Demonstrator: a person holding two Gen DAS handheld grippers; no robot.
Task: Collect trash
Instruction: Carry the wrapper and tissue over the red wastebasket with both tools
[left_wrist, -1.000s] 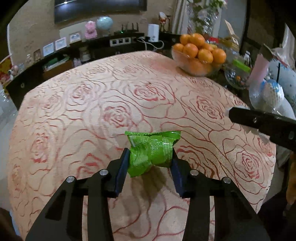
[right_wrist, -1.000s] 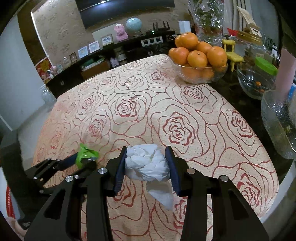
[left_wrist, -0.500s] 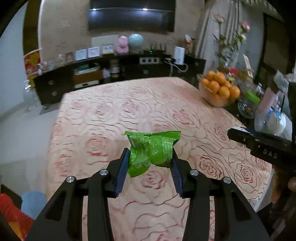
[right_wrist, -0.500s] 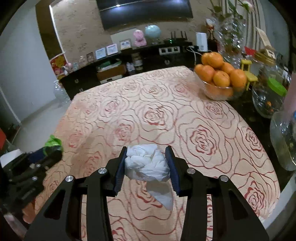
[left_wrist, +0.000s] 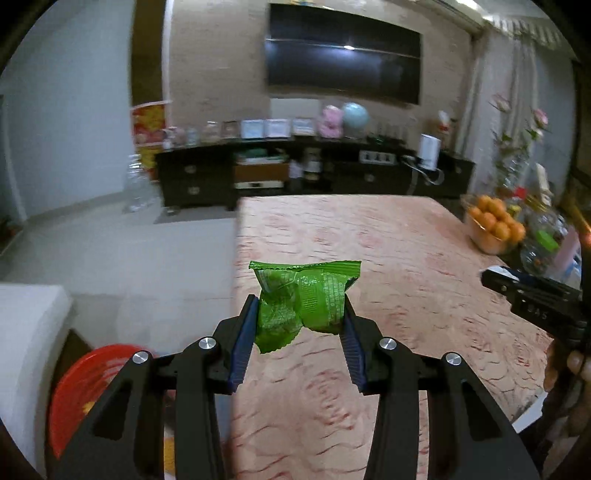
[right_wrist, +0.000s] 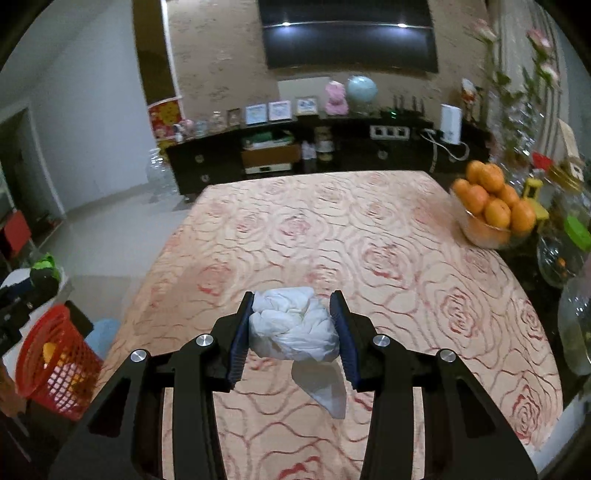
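- Two pieces of trash are in hand and none remains visible on the bench (right_wrist: 369, 236), which is draped in a peach cloth with a red rose pattern.
- Left gripper (left_wrist: 300, 325): its blue ribbed pads are clamped on a crumpled green foil snack wrapper (left_wrist: 304, 299), held in the air over the bench's left edge. The wrapper is thin, creased film with a serrated top seam and printed text.
- Right gripper (right_wrist: 291, 325): closed on a wadded white tissue (right_wrist: 293, 328), held above the near part of the bench. It is soft and bunched, with a loose tail hanging below the pads.
- Red plastic mesh basket (right_wrist: 55, 358): stands on the floor off the bench's left side, with some orange and yellow items already inside.
- Judgement: pick-up is complete; disposal is not. Both items remain to be carried over the basket, the likely bin, and released.
- Handling note: both items are light and compressible; the tissue's tail may snag on release.
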